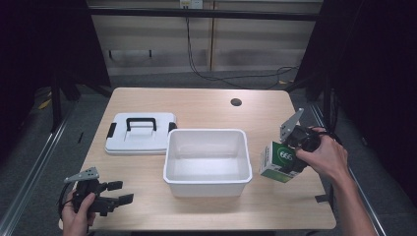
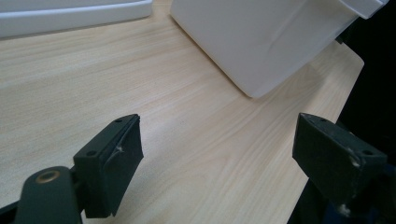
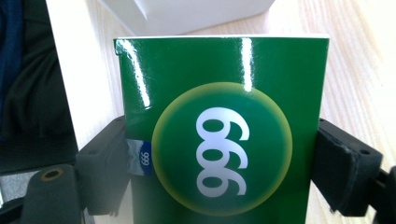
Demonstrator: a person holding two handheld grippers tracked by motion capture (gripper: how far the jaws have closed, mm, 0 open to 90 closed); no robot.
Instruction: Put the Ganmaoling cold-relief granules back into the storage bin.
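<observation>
The right claw point(image 3: 219, 163) is clamped across a green carton point(image 3: 219, 135) printed with white numerals in a yellow-edged disc, one jaw pressed flat against each narrow side. In the high view that carton point(image 1: 275, 161) sits tilted in the claw's hold just beside the right wall of the open white bin point(image 1: 206, 187), low over the worktop point(image 1: 206, 105); whether its bottom corner touches the wood I cannot tell.

The carton looks like thin glossy card: probably light, with stiff edges but panels that would dent under a hard squeeze. The shiny coating may slip, so the present hold across the narrow sides, pads flat and near mid-height, seems the sound place to take it.

The left claw point(image 1: 115, 192) rests wide open and holds nothing, low at the near-left corner. The bin's lid point(image 1: 140, 142), with its black handle, lies flat left of the bin.
</observation>
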